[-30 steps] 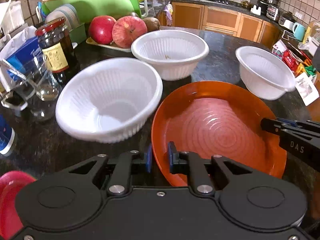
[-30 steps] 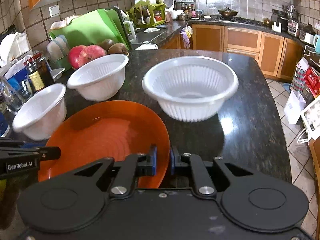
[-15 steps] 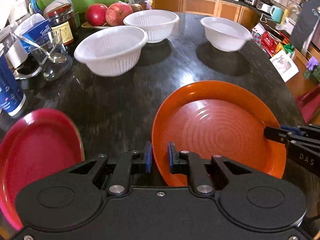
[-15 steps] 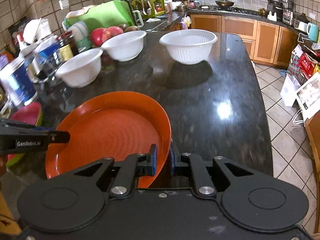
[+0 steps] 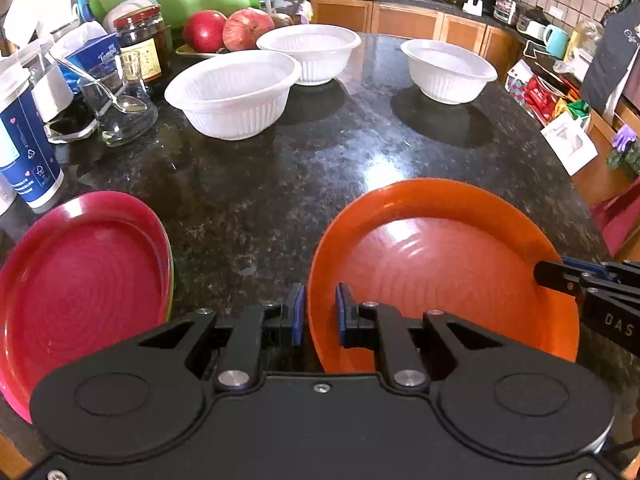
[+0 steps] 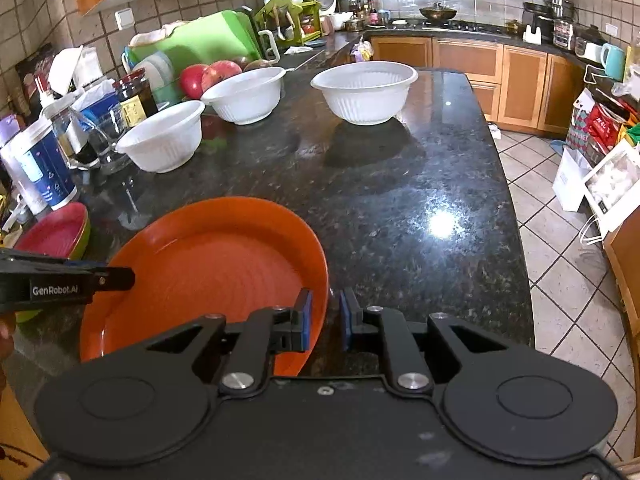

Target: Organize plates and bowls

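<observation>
An orange plate [image 5: 440, 272] is held over the near edge of the dark counter between both grippers. My left gripper [image 5: 318, 314] straddles its left rim, jaws slightly parted around the rim. My right gripper [image 6: 325, 320] straddles its right rim [image 6: 320, 280] the same way, with a visible gap on the outer side. A red plate [image 5: 80, 288] lies on a green one at the near left. Three white ribbed bowls [image 5: 232, 92] [image 5: 310, 54] [image 5: 448, 70] stand farther back on the counter.
At the left are a blue paper cup [image 5: 24, 152], a glass with a spoon [image 5: 120, 108], a jar [image 5: 142, 42], a tissue box and apples [image 5: 224, 30]. The counter edge and tiled floor [image 6: 560, 240] lie to the right.
The orange plate and both grippers have drawn back toward the near counter edge, away from the bowls. The jaws of both grippers have parted a little around its rim.
</observation>
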A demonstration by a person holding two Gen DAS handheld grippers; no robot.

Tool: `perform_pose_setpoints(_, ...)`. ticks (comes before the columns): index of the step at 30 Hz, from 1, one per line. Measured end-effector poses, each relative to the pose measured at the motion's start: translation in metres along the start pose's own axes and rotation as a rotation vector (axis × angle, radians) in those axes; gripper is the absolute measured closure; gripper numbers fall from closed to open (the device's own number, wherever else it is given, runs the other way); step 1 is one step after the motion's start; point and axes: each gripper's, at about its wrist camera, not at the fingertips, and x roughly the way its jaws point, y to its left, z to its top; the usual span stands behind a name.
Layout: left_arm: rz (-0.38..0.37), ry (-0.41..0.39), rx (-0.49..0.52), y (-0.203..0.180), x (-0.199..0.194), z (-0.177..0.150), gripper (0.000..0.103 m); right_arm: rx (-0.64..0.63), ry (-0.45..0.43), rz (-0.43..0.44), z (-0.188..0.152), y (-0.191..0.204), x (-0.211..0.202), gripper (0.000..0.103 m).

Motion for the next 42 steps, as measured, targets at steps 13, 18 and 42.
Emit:
perform_pose_setpoints(13,0.010,-0.017,-0.031,-0.005,-0.006,-0.007,0.083,0.030,-0.011,-0.003,-0.003,0.003,-0.003,0.089)
perform_pose_setpoints(18,-0.010,-0.020,-0.049,0.001,-0.011,-0.008,0.083,0.036,-0.026,-0.006,-0.001,0.008,-0.007,0.089)
perform_pose_setpoints(42,0.005,-0.113,-0.107,0.089,-0.060,-0.011,0.083,-0.013,-0.089,0.023,0.016,0.106,-0.018,0.092)
